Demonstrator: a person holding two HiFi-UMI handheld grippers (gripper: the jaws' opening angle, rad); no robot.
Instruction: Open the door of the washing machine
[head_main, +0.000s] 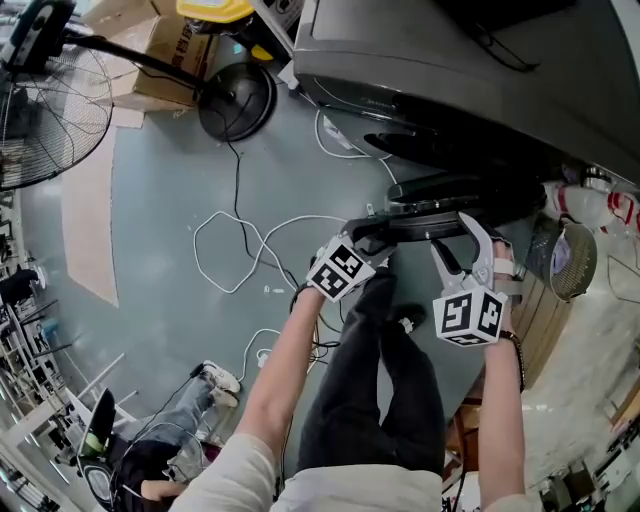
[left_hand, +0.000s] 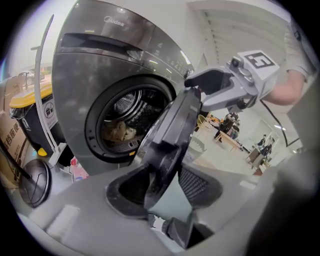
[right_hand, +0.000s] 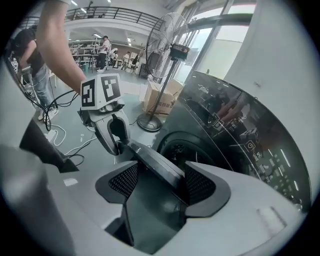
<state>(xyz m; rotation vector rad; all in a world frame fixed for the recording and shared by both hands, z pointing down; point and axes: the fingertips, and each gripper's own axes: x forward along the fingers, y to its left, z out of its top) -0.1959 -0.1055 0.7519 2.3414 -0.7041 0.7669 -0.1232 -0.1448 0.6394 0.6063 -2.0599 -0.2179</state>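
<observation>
door (left_hand: 170, 135) of the washer (left_hand: 75, 70) stands partly open, swung out from the round opening. in the left gripper view we see it edge-on, running from the bottom centre up toward the upper right. left of it the drum (left_hand: 122, 105) shows, with a bundle of cloth (left_hand: 117, 132) inside.

the left tool (left_hand: 165, 170) has its jaws apart around the door's edge: the left pad lies against the door, and we see a gap between the door and the right pad. the right tool (right_hand: 161, 169) is clamped on the door's rim in the lower middle of its own view, with both pads against it.

in the head view we find both tools side by side at centre right, on the dark door just below the washer, which fills the upper right. a fan (head_main: 40, 110) stands at the upper left with a box (head_main: 175, 50) near it. white cables (head_main: 240, 235) loop over the floor (head_main: 170, 200) at centre left.
</observation>
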